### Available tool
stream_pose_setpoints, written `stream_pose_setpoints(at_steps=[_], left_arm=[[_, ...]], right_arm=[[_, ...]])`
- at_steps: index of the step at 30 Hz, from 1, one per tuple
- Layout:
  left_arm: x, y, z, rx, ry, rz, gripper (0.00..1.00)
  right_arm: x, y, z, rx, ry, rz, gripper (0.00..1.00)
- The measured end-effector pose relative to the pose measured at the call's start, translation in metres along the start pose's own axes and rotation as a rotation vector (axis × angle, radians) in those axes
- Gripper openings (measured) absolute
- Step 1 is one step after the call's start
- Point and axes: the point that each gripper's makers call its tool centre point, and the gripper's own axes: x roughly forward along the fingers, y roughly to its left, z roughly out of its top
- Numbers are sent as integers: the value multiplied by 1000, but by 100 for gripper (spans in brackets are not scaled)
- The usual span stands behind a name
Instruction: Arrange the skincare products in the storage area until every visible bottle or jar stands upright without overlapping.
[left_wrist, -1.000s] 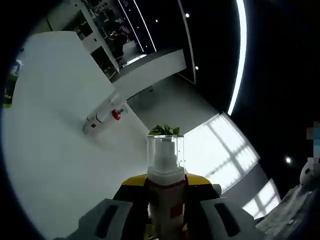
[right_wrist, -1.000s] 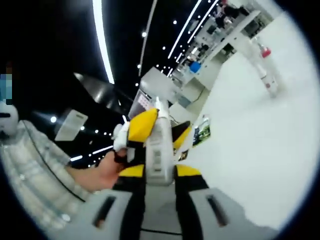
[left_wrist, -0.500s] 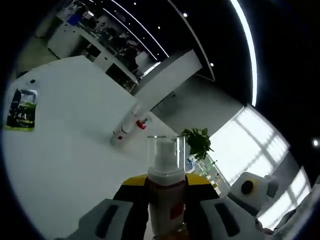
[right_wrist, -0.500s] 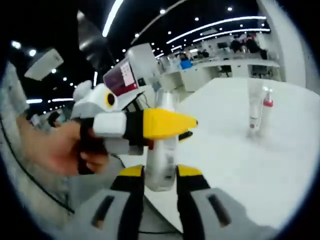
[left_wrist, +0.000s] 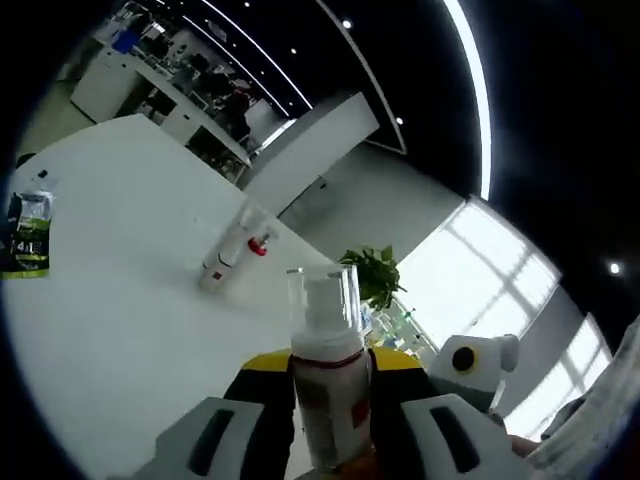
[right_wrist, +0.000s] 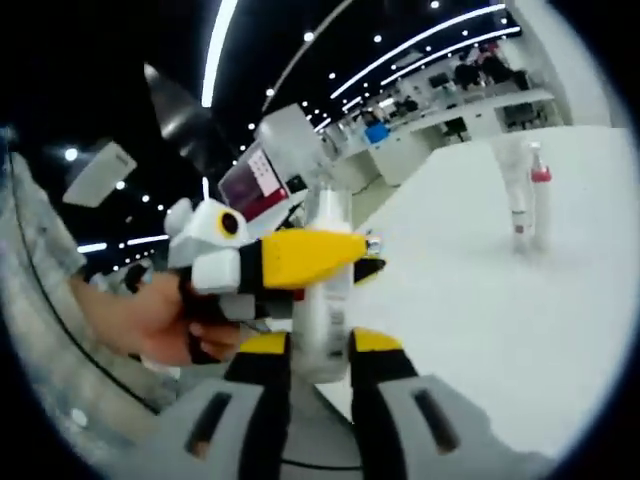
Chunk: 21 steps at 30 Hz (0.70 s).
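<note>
the pump bottle (left_wrist: 328, 385), white with a red label and a clear cap over its nozzle, sits clenched between the yellow-padded jaws of the left gripper (left_wrist: 330, 440), held in the air above the white table (left_wrist: 110, 300). in the right gripper view the same bottle (right_wrist: 322, 300) also stands between the jaws of the right gripper (right_wrist: 318, 375), which look closed against its lower body, while the left gripper (right_wrist: 270, 262) crosses in from the left and pinches it higher up, a hand (right_wrist: 140, 320) wrapped round its handle. so both tongs grasp one bottle at once.

beyond the held bottle, well apart on the table, a second bottle with a red part (left_wrist: 232, 255) stands upright (right_wrist: 527, 205); farther out from it, near the table's edge, lies a green packet (left_wrist: 27, 232).

compared with half a second ago, little has shifted: both grips persist, the views have only rolled slightly, and the far bottle has not moved. my reading is that this is a hand-to-hand transfer or re-grip, not yet a placement; the held bottle must yet be set down upright on the table, clear of the standing one.
</note>
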Motion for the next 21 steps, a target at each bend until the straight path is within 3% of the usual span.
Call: stream_pose_setpoints(at_steps=[6,9,12,14,21], left_arm=[[-2,-10,-1,0,22,-72,27],[-3,-11,-1,-3,29,-78,26],[-5,-11,-2,-2,35,-79,25],[-9,-9,-4,41,48,-66,25],[-25,3,-3,96,39,-14,24]], right_arm=[[-3,8,5,42,-36,83,20],[-2,9,6,52,-45,93,20],[1,12,4,67,-53,112,20],[6,15,1,53,-40,116,21],[22,23,-6,-42,30,127,23]])
